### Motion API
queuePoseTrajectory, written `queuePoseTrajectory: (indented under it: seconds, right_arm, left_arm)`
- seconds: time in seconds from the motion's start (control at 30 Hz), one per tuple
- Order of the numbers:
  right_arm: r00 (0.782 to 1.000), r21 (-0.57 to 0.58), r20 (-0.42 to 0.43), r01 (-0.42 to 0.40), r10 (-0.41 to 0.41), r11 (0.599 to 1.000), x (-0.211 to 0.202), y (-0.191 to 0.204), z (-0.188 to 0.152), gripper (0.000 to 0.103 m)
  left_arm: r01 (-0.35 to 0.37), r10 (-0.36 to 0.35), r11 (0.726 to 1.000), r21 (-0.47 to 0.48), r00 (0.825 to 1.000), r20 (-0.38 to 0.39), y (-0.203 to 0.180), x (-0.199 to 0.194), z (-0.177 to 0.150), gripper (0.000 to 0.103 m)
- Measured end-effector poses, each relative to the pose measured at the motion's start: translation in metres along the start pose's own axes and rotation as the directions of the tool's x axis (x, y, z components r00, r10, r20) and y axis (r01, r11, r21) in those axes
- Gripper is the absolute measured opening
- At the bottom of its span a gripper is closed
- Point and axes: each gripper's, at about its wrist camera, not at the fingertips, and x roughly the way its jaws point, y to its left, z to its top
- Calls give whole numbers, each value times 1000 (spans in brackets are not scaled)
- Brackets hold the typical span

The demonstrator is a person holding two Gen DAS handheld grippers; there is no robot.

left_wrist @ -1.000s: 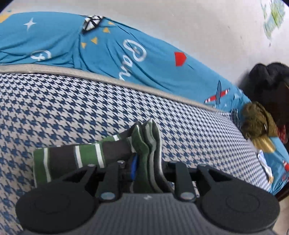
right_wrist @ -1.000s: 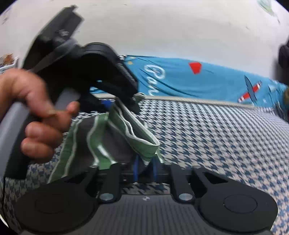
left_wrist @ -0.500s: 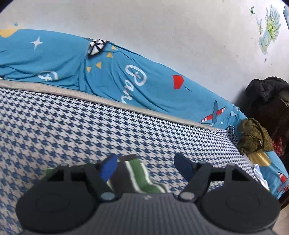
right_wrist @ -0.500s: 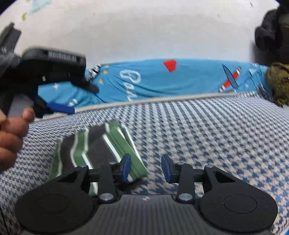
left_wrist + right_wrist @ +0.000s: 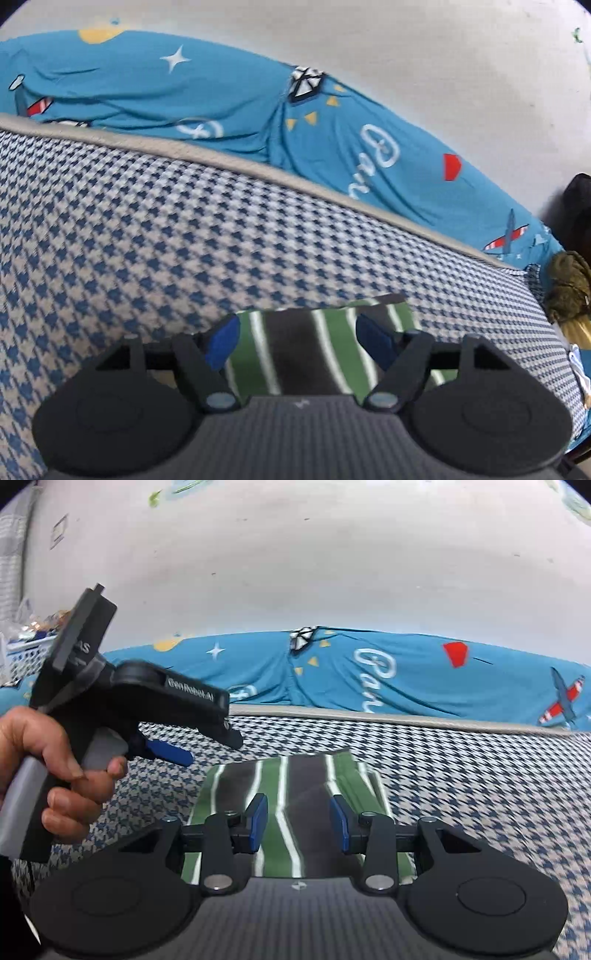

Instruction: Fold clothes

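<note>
Folded striped garment (image 5: 295,797) flat on houndstooth bed (image 5: 480,775), right claw (image 5: 299,823) spread above it, left claw (image 5: 299,339) spread too, right view alone catching hand (image 5: 55,768) at 9 o'clock.

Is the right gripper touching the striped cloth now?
Apart. The right wrist view shows the right gripper open above the flat striped cloth, pads clear.

Light: even, soft, bright | Shadows: faint | Blur: slight, softer at edges | Distortion: strong fisheye, dark corners
</note>
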Motion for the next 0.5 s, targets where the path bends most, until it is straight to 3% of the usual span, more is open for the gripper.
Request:
queuePoseTrajectory:
  seconds: [0.27,0.37,0.5]
  right_arm:
    - [999,-54,-12,-45,44,998,17,-32,29,39]
    - [997,-23,-48,-59,58,998,31,-57,39,48]
    - [991,56,-111,-63,69,996,58,-85,43,52]
  left_arm:
    - [17,-15,999,44,999,-49,12,-1,-12,73]
    - [37,-31,996,76,996,-78,11,-3,-19,73]
    - [60,-48,992,113,993,-105,7,-3,-28,74]
